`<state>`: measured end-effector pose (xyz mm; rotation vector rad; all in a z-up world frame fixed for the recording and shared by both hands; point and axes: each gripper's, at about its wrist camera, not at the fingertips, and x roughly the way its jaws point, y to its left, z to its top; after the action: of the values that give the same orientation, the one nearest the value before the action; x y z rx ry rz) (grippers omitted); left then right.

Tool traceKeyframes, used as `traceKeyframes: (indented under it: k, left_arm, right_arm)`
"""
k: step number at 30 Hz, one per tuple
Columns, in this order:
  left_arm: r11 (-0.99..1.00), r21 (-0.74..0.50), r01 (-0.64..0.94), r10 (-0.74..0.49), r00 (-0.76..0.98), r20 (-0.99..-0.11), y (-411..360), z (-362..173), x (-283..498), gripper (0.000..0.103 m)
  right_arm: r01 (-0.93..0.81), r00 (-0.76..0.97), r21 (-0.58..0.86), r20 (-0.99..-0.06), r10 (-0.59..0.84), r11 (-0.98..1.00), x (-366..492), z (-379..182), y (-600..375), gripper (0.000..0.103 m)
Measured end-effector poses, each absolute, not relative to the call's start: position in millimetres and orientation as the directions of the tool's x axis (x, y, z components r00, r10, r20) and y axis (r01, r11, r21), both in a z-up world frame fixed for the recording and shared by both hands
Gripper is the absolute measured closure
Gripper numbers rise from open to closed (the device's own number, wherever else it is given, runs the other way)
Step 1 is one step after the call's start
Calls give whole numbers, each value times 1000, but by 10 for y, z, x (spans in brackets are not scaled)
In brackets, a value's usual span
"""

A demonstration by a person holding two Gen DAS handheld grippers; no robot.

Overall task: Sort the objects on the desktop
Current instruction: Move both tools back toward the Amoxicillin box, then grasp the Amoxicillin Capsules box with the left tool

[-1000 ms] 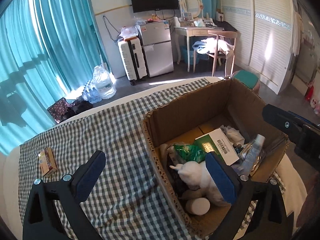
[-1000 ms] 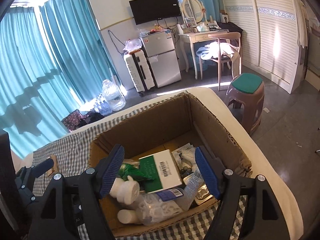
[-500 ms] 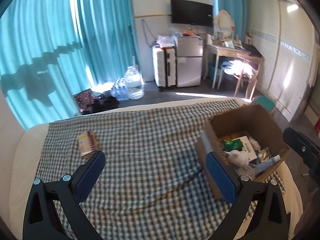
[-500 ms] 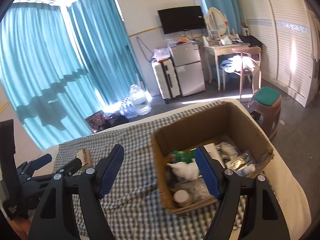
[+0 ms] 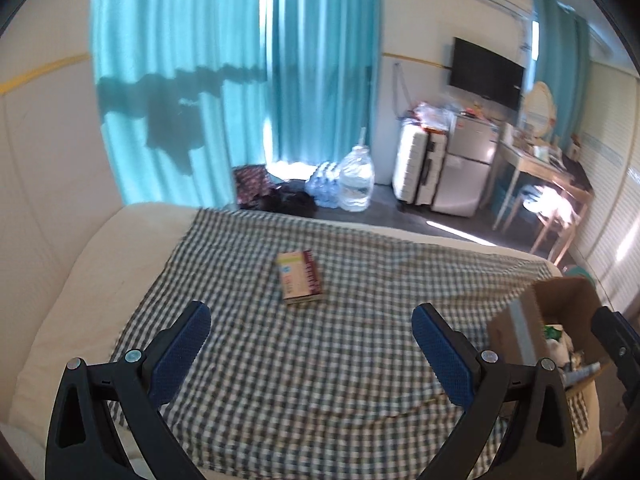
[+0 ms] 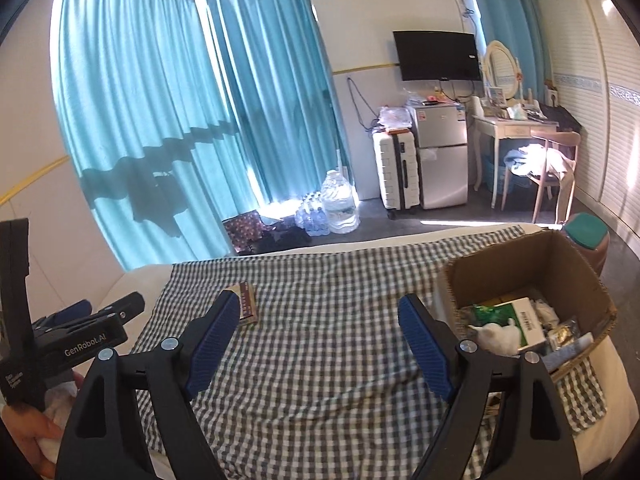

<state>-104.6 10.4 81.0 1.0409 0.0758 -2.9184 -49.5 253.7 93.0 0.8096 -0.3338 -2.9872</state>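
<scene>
A small yellow and maroon box (image 5: 301, 283) lies flat on the checked cloth (image 5: 320, 380), straight ahead of my left gripper (image 5: 311, 334), which is open and empty. The same small box (image 6: 247, 307) shows past the left finger of my right gripper (image 6: 316, 326), whose jaws are opening with nothing between them. A cardboard box (image 6: 576, 276) holding a green packet, a white carton and a white plush toy stands at the cloth's right end; in the left wrist view the cardboard box (image 5: 560, 300) sits at the right edge. The left gripper (image 6: 96, 312) appears low on the left of the right wrist view.
The cloth covers a white bed (image 5: 100, 264). Beyond it are teal curtains (image 6: 160, 120), water bottles (image 6: 340, 204) on the floor, a white suitcase (image 6: 396, 168), a small fridge (image 6: 440, 152), a dressing table with a chair (image 6: 552, 168) and a teal stool (image 6: 588, 232).
Both grippers swung left, away from the cardboard box, and rose a little. The small box came from the far left to straight ahead of the left gripper. The right jaws stand a little wider.
</scene>
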Motion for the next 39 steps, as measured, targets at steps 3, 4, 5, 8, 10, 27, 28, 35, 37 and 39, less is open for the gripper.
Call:
traceKeyframes:
  k: [3,4,5,8,10,27,28,35,37,39]
  left_arm:
    - [-992,-43,115,-57,-743,-667,-186,540,-1134,0]
    - [-990,-48,135,-66,-728,-682,-274,432,-1175,0]
    - [-987,-53,149,-71,-714,-696,-349,332,-1215,0]
    - [-984,-56,171,-78,-687,-723,-449,76,-1334,0]
    - [-984,-52,170,-76,-666,-742,-427,-114,-1435,0]
    - [-992,-28,124,-47,-559,-828,24,-1274,-2936,0]
    - [-991,-27,131,-51,-558,-828,41,-1328,-3033,0]
    - [-978,-90,187,-22,-523,-852,-28,-1670,-3465,0]
    - [-975,-93,203,-24,-511,-859,-60,-1731,-3569,0]
    - [-972,-94,214,-29,-509,-860,-92,-1770,-3645,0]
  right_arm:
    - [-30,-856,213,-510,-85,-977,-632,744,2348,21]
    - [-31,-851,217,-517,-88,-976,-679,674,2306,21]
    - [-32,-843,223,-529,-94,-974,-735,591,2258,21]
    - [-28,-812,240,-571,-117,-970,-927,303,2127,21]
    - [-30,-795,241,-594,-123,-970,-1069,159,2092,21]
    - [-87,-688,242,-716,-117,-966,-2608,-973,2160,21]
    - [-89,-683,243,-720,-119,-966,-2670,-1031,2165,21]
    - [-66,-667,218,-735,-119,-974,-3000,-1351,2098,21]
    - [-65,-658,220,-743,-124,-973,-3066,-1415,2095,21]
    - [-70,-652,226,-747,-127,-972,-3093,-1451,2107,21]
